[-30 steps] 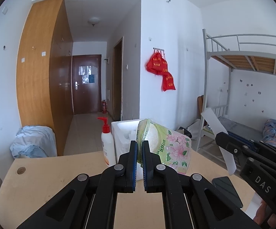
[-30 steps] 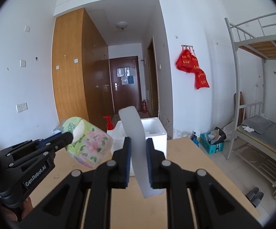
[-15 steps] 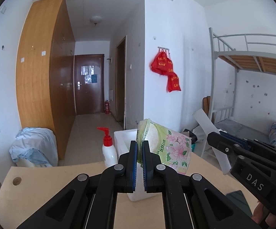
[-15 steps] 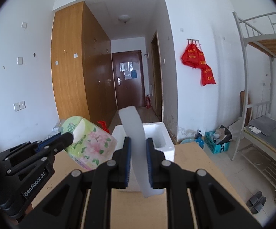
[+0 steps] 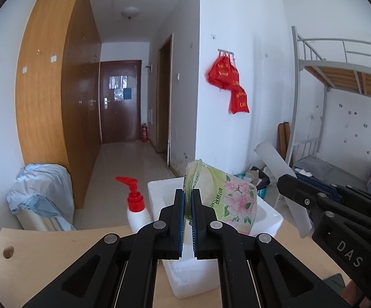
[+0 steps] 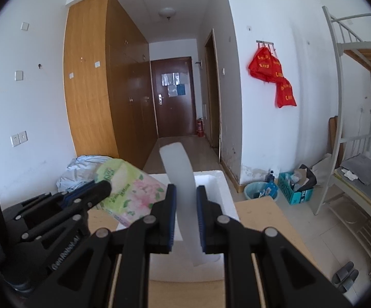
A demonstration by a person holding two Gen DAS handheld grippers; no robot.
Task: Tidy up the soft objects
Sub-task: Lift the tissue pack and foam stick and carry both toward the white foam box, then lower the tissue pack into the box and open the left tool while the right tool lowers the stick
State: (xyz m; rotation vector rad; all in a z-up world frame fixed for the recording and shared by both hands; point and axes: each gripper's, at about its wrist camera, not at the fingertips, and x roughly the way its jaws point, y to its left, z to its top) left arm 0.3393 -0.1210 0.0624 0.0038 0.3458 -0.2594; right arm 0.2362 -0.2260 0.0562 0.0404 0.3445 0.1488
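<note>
My left gripper (image 5: pixel 187 200) is shut on the wrapper edge of a green tissue pack with pink flowers (image 5: pixel 226 200) and holds it over the open white foam box (image 5: pixel 159 192). The pack also shows in the right wrist view (image 6: pixel 131 195), left of the box (image 6: pixel 216 179). My right gripper (image 6: pixel 186 200) is shut on a white foam strip (image 6: pixel 183 177) that stands upright above the box. In the left wrist view the strip (image 5: pixel 275 161) sticks up from the right gripper (image 5: pixel 288 182) to the right of the box.
A white pump bottle with a red top (image 5: pixel 135 213) stands on the wooden table (image 5: pixel 57 246) left of the box. A covered bundle (image 5: pixel 41 192) sits beyond the table's far left. A bunk bed (image 6: pixel 360 154), a blue basin (image 6: pixel 261 191) and floor clutter lie right.
Both grippers have moved forward with their loads, so the foam box is closer and now lies right under the tissue pack and the strip.
</note>
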